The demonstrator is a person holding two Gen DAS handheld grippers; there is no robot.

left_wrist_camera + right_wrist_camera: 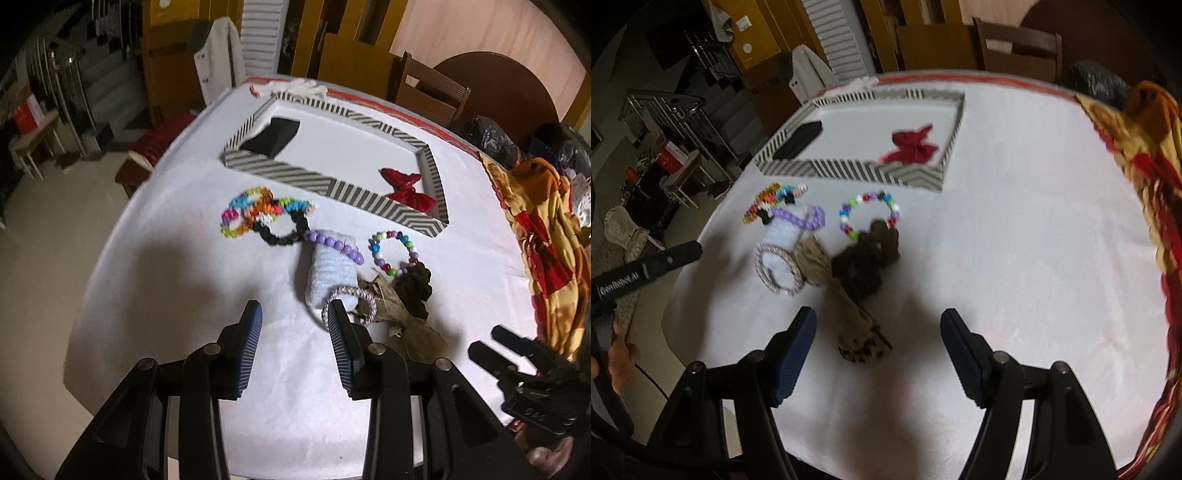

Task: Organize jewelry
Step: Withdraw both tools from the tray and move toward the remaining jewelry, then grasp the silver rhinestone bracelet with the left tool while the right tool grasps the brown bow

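A: We started from the biggest thing, the white table [184, 295], with the striped tray [280, 171] lying at its far side. What did we already have in the tray?

B: A black pad [271, 138] in its far left corner and a red bow [404, 188] at its right end. The rest lay loose on the table, nearer to us than the tray.

A: And the loose pieces?

B: Largest first: a pale blue scrunchie [330, 273], a tan bow [846, 314] and a dark brown scrunchie [866, 262] touching each other, then a silver ring band [349, 306] resting partly on the blue one. Farther left lay the rainbow bands [247, 212] tangled with a black band [280, 236]; a purple bead bracelet [334, 243] crossed the blue scrunchie, and a mixed bead bracelet [393, 253] sat just right of it.

A: How did we hold the tools?

B: Our left gripper [293, 314] hung with jaws spread and empty, its right finger just in front of the silver band. Our right gripper [877, 323] was also spread wide, empty, above the tan bow's near end.

A: So how did we judge the pick should go?

B: We thought it best to straddle one piece only, come down square, and close on the bow's narrow middle so the brown scrunchie stayed behind.
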